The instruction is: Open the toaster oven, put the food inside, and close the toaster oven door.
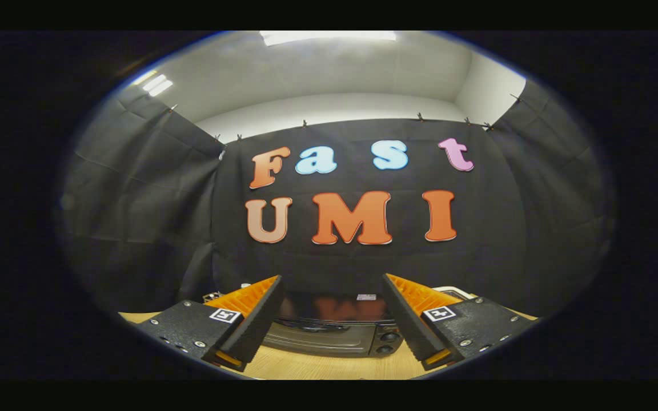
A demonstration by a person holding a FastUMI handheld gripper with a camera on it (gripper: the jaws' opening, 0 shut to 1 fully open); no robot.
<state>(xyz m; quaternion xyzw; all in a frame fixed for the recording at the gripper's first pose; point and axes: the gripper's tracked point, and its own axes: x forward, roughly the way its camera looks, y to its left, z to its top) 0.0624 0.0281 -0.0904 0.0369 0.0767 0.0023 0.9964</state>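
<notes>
Overall, booth wall [135, 228] of black cloth spans the rear and both sides, clipped along its top edge; pale ceiling w/ lit panels above it.

Desk [329, 368]: light wood top, visible under and between the fingers.

Toaster oven [334, 331]: dark unit, sits on desk against the back cloth, just ahead of the fingers and framed in the gap between them. Door appears closed; glossy front/top surface carries reflections. Two round knobs [389, 341] on its right side, one above the other. Small label on top, too small to make out.

Jaws [332, 285]: released, fingers spread wide apart, nothing between them, no contact w/ oven or desk. Each finger has a ribbed inner backing and a square marker tag on its housing. Tool held above desk level, pointing roughly level at the oven.

Misc: pale object [454, 291] partly hidden behind right finger, id not possible. Small items behind left finger near oven's left end, likewise unclear. Food item: cannot tell its location.
</notes>
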